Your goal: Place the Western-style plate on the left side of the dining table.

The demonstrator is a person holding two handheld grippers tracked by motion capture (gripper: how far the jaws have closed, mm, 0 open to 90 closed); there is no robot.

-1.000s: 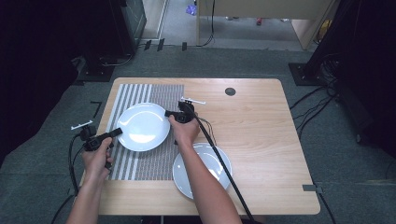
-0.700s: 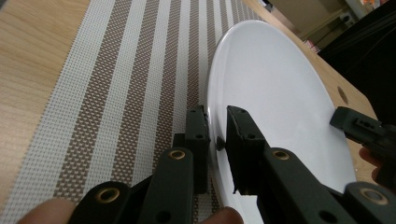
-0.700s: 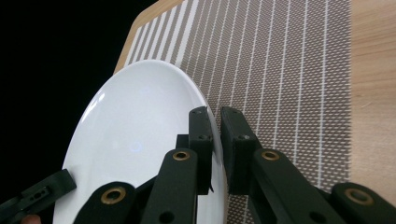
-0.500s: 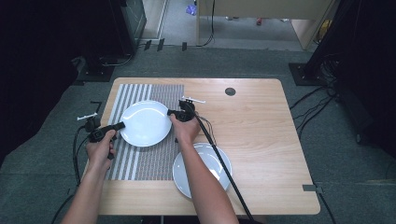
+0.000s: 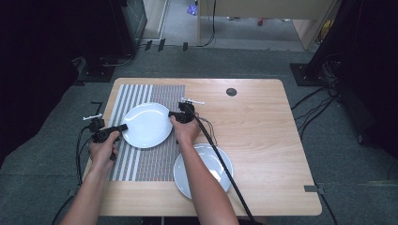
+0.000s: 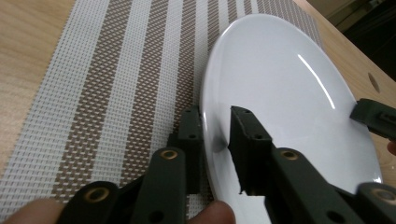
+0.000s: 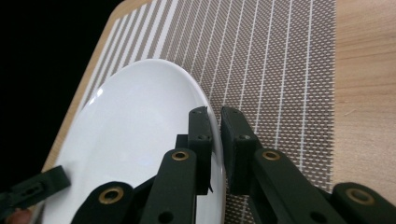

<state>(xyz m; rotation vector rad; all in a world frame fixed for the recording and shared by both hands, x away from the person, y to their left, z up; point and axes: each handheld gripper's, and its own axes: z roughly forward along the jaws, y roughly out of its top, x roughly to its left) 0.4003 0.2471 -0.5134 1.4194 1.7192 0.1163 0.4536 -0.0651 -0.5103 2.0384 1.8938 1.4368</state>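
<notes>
Holding the white plate (image 5: 147, 125) by opposite edges, you have it over the striped placemat (image 5: 145, 154) on the tabletop (image 5: 263, 140), its face up. Your left tool (image 5: 118, 128) pinches the plate's left rim, one jaw above and one below, though a gap shows between them. Your right tool (image 5: 172, 114) is pressed together on the right rim. Both forearms reach forward from the near edge. A second plate (image 5: 211, 161) lies nearer you, partly under your right forearm.
</notes>
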